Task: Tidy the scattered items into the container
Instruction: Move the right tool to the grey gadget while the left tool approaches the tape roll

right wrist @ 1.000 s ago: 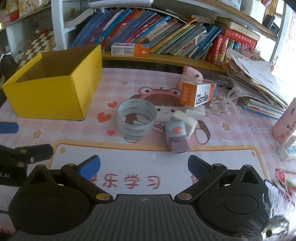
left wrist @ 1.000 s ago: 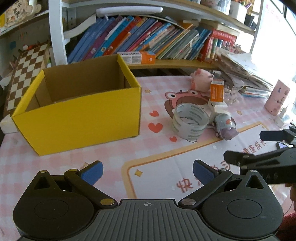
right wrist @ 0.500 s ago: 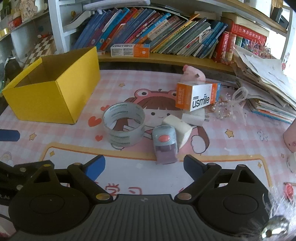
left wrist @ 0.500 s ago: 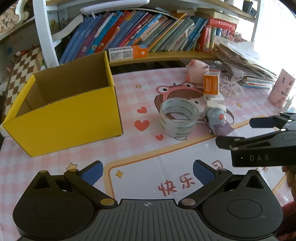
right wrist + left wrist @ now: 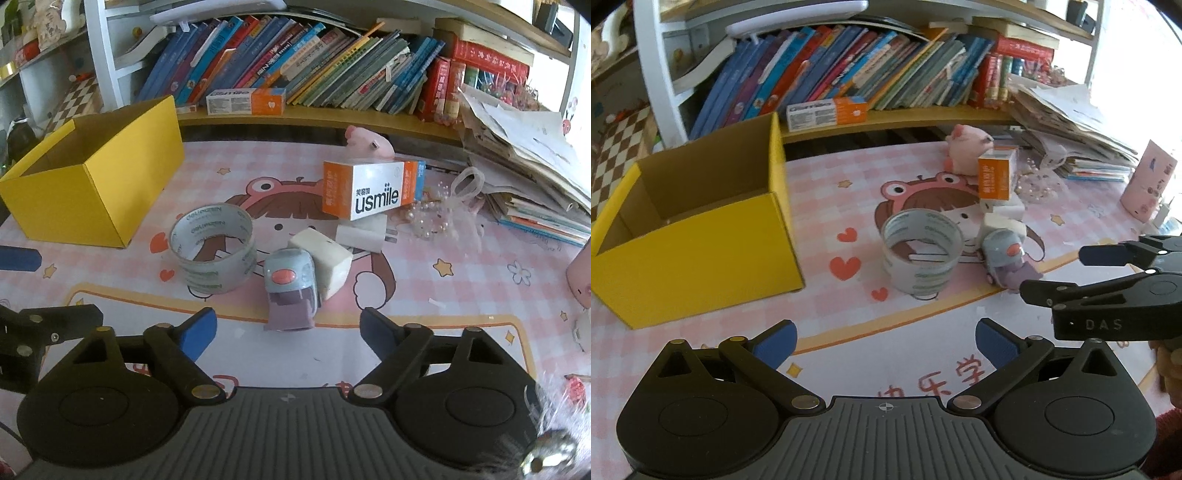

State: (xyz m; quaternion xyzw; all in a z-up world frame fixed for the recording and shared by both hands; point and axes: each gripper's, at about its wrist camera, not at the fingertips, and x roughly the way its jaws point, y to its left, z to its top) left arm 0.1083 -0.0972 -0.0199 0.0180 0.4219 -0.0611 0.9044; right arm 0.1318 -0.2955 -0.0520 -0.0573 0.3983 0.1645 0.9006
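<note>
Right wrist: open right claw faces grey sharpener.

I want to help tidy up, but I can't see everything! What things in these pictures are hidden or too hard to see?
- Yellow box: most of its floor is hidden behind its own front wall in both views.
- Pink pig toy: its lower part is hidden by the orange toothpaste box in the right wrist view.
- White charger: partly hidden behind the white block.
- Pink cup: cut off by the right edge.
</note>
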